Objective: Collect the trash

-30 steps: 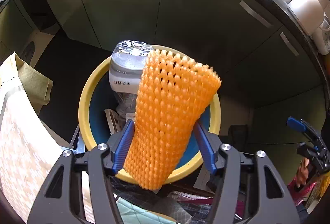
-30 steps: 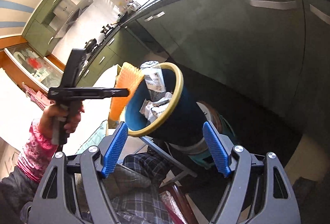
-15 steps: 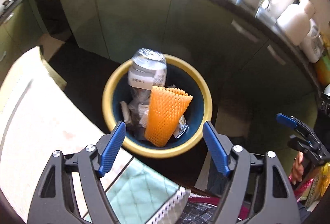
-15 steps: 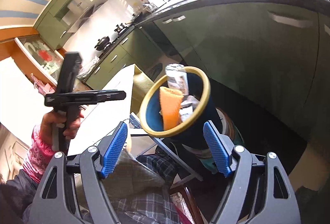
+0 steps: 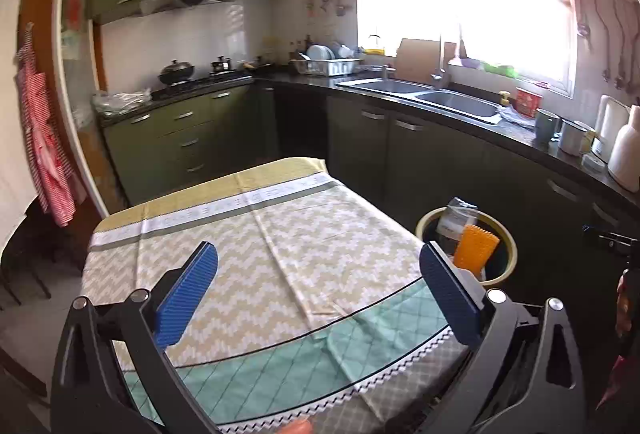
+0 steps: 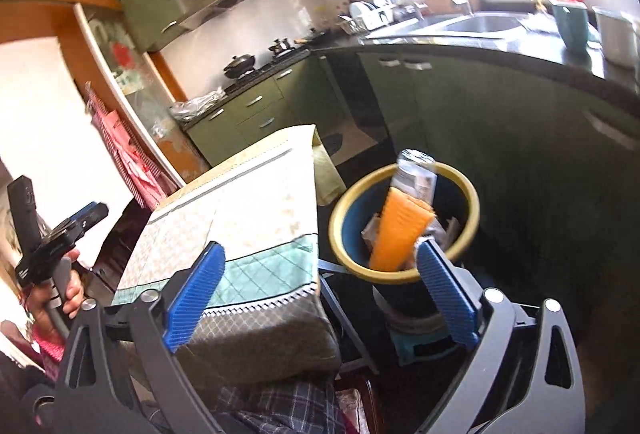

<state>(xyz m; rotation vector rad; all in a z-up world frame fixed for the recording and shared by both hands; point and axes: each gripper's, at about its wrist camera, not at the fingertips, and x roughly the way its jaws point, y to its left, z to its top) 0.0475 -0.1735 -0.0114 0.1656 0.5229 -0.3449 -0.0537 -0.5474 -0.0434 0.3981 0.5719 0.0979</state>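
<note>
While my left gripper (image 5: 318,288) and right gripper (image 6: 322,288) are both opening on nothing, I list: orange foam net (image 6: 402,230) in the yellow-rimmed bin (image 6: 340,222) ahead-right of each; clothed surface (image 5: 280,234) shows no trash left.

Seen from the left gripper (image 5: 318,292), the tabletop (image 5: 256,234) stretches ahead between the opening jaws. The bin (image 5: 505,240) stands beside the tabletop, just beyond the right jaw. In the bin, the foam net (image 5: 476,248) leans in front of the bottle (image 5: 456,218). The sink (image 5: 452,100) lies behind, in the counter.
</note>
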